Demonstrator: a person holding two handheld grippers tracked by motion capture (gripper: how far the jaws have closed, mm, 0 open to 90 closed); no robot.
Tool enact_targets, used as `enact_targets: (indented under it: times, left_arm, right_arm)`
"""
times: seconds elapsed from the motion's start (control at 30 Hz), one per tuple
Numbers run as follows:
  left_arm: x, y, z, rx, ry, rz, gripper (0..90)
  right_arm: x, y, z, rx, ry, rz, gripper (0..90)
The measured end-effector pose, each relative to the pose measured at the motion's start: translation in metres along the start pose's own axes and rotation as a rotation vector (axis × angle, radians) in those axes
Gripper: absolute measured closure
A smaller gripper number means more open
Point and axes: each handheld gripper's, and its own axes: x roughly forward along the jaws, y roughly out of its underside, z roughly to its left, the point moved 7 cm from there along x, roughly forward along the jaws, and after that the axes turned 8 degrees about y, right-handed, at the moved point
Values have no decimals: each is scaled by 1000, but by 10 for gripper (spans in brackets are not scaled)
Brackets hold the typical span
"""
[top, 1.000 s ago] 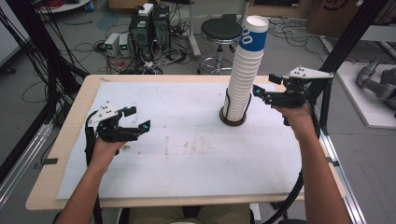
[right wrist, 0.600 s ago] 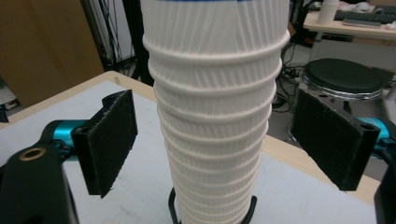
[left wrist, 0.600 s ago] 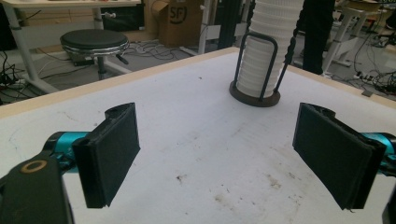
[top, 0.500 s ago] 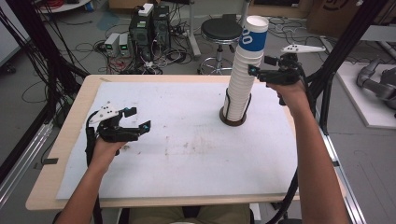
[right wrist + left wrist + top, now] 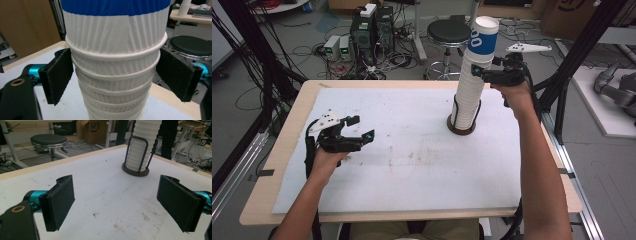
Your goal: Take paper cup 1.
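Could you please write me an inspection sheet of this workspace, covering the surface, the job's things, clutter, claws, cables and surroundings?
Surface: white mat on a wooden table, with brown stains near the middle.
Job's things: tall stack of paper cups upright in a dark wire holder; top cup has a blue band.
Clutter: nothing seen on the mat.
Claws: left claw open, holding nothing, low over the mat; right claw astride the stack just under the top cup, jaws just closing, pads at or near the rims.
Cables: loose tangle on the floor behind the table.
Surroundings: round stool, computer boxes, cardboard boxes.
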Motion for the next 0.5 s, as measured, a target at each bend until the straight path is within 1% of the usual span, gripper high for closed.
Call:
enact_targets:
  times: [0.13, 0.17, 0.2, 0.23, 0.33, 0.37, 0.4, 0.43, 0.47, 0.5]
  left_arm:
    - [2, -5, -2, 7, 12, -3, 147]
    - [5, -9, -5, 6, 26, -13, 147]
    - [7, -10, -6, 12, 36, -12, 147]
    - [7, -10, -6, 12, 36, -12, 147]
    - [17, -29, -9, 25, 73, -22, 147]
    - [17, -29, -9, 25, 73, -22, 147]
    - [20, -36, -10, 29, 87, -26, 147]
    - [27, -52, -11, 31, 123, -37, 147]
    - [31, -61, -11, 37, 139, -44, 146]
    - [35, -68, -12, 39, 150, -47, 147]
  right_arm:
    - [0, 0, 1, -6, 1, -2, 162]
    - [1, 0, 1, -7, 3, -3, 163]
    - [1, 0, 2, -7, 3, -1, 164]
    - [1, -1, 2, -7, 3, -3, 164]
    - [2, -1, 1, -1, 6, -5, 165]
    - [2, -1, 1, -5, 4, -3, 165]
    - [2, -1, 1, -5, 4, -3, 165]
    - [1, -1, 2, -10, 0, -2, 165]
    - [1, -1, 2, -15, 1, -2, 166]
    - [0, -1, 2, -9, 2, 1, 166]
